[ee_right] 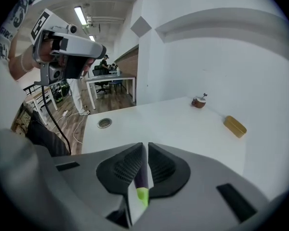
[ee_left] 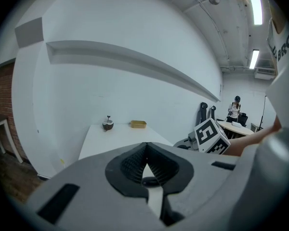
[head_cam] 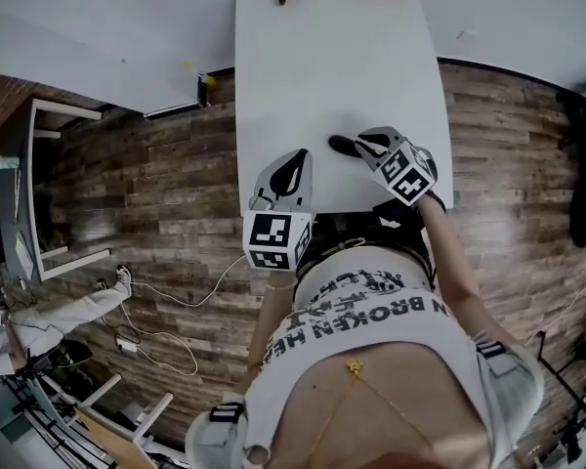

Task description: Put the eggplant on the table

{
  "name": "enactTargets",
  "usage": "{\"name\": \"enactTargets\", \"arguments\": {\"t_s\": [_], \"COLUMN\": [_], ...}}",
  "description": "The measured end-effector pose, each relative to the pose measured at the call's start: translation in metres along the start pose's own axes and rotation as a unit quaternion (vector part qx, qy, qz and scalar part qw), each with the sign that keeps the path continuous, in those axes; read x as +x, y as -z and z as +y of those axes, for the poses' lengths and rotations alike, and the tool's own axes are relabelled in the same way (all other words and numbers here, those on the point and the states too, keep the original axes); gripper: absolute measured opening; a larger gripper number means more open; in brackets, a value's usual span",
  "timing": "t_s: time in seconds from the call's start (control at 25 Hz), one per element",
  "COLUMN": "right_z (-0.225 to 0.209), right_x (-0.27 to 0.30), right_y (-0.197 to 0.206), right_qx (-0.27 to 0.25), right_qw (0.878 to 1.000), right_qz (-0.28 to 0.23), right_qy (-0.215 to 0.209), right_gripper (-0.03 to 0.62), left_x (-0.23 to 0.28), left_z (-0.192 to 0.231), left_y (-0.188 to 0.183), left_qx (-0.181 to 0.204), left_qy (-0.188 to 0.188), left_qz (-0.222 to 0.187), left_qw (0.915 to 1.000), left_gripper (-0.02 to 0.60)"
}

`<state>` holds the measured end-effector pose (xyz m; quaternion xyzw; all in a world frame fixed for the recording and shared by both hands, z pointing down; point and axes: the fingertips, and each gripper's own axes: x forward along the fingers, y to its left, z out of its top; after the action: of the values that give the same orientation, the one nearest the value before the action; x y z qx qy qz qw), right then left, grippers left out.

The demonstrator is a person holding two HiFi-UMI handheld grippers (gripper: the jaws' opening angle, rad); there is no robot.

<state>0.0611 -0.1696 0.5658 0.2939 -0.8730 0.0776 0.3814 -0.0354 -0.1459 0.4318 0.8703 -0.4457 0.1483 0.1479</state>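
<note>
Purple, with a green stem end, the eggplant (ee_right: 140, 174) is clamped between the nearly closed jaws of the right gripper (ee_right: 144, 147) over the white table (head_cam: 322, 66), while the left gripper (ee_left: 145, 147) is held with its jaws together, empty.

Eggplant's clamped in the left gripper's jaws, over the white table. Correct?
Not quite. The eggplant is in the right gripper, not the left. The right gripper view shows its purple body and green stem pinched between those jaws. In the left gripper view, the left gripper has its jaws together on nothing. The rest holds: it is over the white table.
</note>
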Motion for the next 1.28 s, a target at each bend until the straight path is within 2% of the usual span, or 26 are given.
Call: {"name": "enactTargets", "arguments": {"t_s": [0.4,0.52,0.76,0.96,1.28], "right_z": [-0.004,-0.003,-0.003,-0.006,-0.012], "right_x": [-0.039,-0.056,-0.094,-0.117,-0.159], "right_y": [-0.024,-0.042,-0.087,-0.115,-0.152], "right_qx": [0.002,0.004,0.007,0.016,0.039], "right_qw": [0.998,0.995,0.982,0.971,0.946], "right_qz": [-0.051,-0.090,-0.183,-0.235,-0.320], "right_qy": [0.036,0.039,0.043,0.047,0.045], "right_gripper": [0.011,0.009,0.008,0.008,0.008], "left_x": [0.018,0.022,0.027,0.027,0.026], "left_z": [-0.016,-0.023,-0.037,-0.043,-0.049], "left_y": [-0.009,-0.013,-0.029,-0.050,-0.085], "left_qx": [0.000,0.008,0.022,0.033,0.050], "left_qy": [0.036,0.046,0.066,0.076,0.079], "left_qz": [-0.006,-0.010,-0.030,-0.055,-0.098], "left_qw": [0.9993,0.9989,0.9971,0.9950,0.9908], "left_gripper": [0.005,0.005,0.005,0.005,0.005]}}
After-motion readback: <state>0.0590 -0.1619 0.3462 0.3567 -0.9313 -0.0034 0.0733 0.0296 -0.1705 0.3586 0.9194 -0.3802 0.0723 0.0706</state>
